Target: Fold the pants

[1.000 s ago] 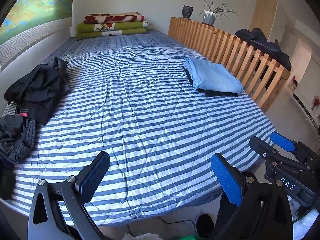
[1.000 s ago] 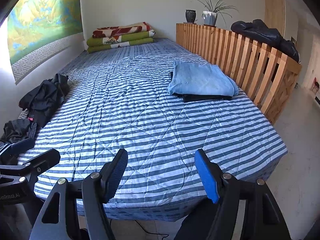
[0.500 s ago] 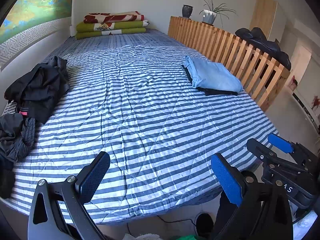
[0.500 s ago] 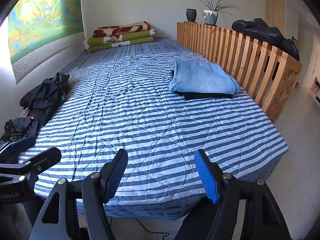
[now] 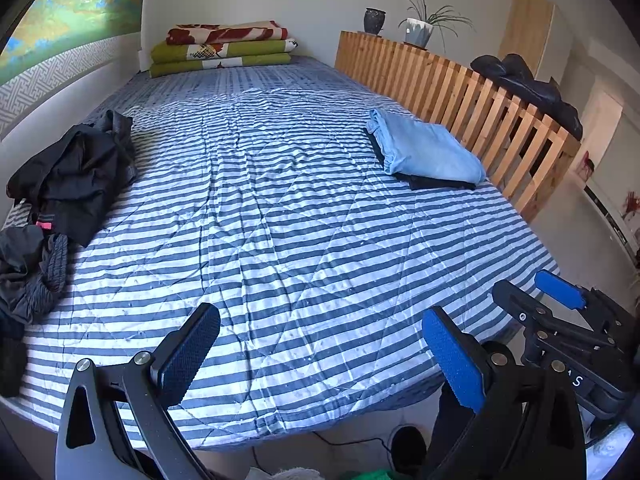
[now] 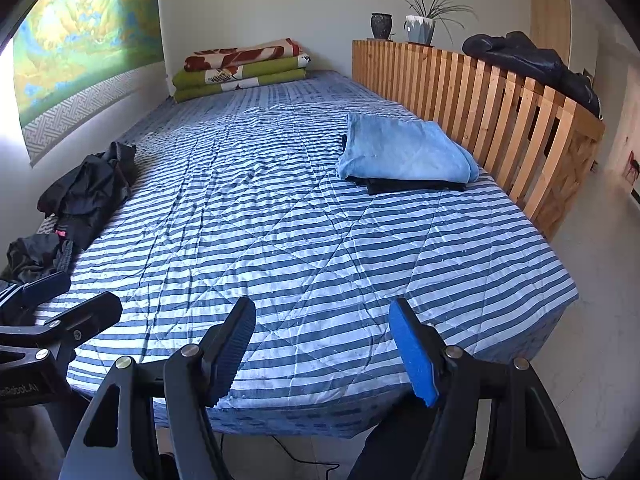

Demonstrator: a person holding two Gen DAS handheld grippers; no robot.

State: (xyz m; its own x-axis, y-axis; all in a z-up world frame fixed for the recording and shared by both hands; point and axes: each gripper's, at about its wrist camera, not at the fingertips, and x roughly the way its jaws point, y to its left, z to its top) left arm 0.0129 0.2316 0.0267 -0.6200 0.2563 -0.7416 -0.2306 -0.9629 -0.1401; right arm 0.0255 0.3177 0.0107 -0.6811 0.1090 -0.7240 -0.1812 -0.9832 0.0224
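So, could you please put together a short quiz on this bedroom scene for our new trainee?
1. True or false: the left claw and the right claw are both open and hold nothing.
2. What lies directly under the folded light blue pants?
3. Multiple choice: the pile of unfolded dark clothes lies A) by the wooden railing, B) on the bed's wall side, C) on the floor.

Key: 1 true; 2 a folded black garment; 3 B.

Folded blue pants (image 5: 428,151) lay on the striped bed (image 5: 280,220) near the wooden rail (image 5: 480,100), a dark clothes heap (image 5: 68,184) opposite, the left gripper (image 5: 320,356) hovering with fingers (image 5: 188,354) apart.
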